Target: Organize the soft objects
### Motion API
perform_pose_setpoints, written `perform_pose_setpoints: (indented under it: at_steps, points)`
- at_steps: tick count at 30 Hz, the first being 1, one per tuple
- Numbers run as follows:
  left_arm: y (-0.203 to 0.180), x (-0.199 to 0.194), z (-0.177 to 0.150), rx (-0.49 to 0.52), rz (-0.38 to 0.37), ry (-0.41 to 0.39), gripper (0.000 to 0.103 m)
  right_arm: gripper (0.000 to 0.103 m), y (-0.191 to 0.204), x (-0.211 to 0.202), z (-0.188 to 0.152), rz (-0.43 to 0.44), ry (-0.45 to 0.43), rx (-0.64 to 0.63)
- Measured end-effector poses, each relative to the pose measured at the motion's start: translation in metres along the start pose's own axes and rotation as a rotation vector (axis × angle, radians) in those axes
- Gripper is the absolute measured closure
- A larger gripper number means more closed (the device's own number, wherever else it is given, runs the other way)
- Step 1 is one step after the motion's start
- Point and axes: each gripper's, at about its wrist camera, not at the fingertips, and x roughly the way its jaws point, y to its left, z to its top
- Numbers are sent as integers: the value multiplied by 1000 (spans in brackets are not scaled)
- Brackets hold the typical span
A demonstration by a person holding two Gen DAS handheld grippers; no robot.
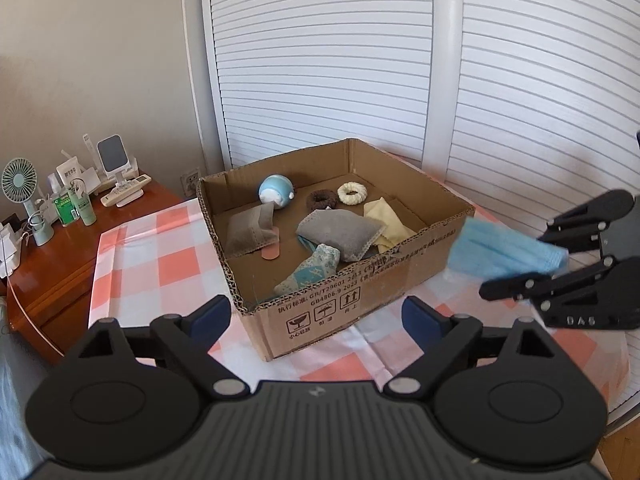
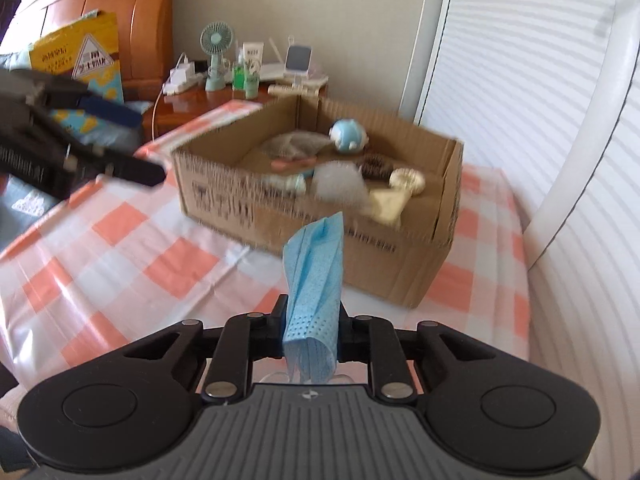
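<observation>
Blue face mask (image 2: pixel 314 280) pinched in closed right gripper (image 2: pixel 310 336), box (image 1: pixel 400 276) at twelve o'clock – featherlight, floppy, best held mid-fold – left gripper (image 1: pixel 316 316) wide open, empty

Black claw (image 1: pixel 316 312) w/ blue pads (image 1: pixel 210 316), silver screws, ribbed housing.

A crumpled blue face mask (image 2: pixel 314 280) hangs pinched in mid-air just outside the open cardboard box (image 1: pixel 360 300), where 2 grey pouches, a blue plush ball (image 1: pixel 276 192), 2 scrunchies and a yellow cloth (image 1: pixel 386 220) lie loose.
</observation>
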Motion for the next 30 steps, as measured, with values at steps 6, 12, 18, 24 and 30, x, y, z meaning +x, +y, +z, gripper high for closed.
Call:
perform_pose_setpoints:
  at_steps: [6,12,18,24,30]
  points:
    - [-3,-5,-8,-20,22,-15,4,80,-5,-17,43,-57,-104,-47]
    - [-4,-9,-17,-37,65,-26,3,56,-18,15,100,-127,-149,-48]
    - [-2,-14,-22,-42,122,-39,1,3,-32,49,112,-161,-119,48]
    - [1,-17,-12,-102,190,-17,1,0,-22,34,99,-183,-109,144]
    - [-1,-24,0,-190,244,14,1,0,-8,6,81,-251,-42,262]
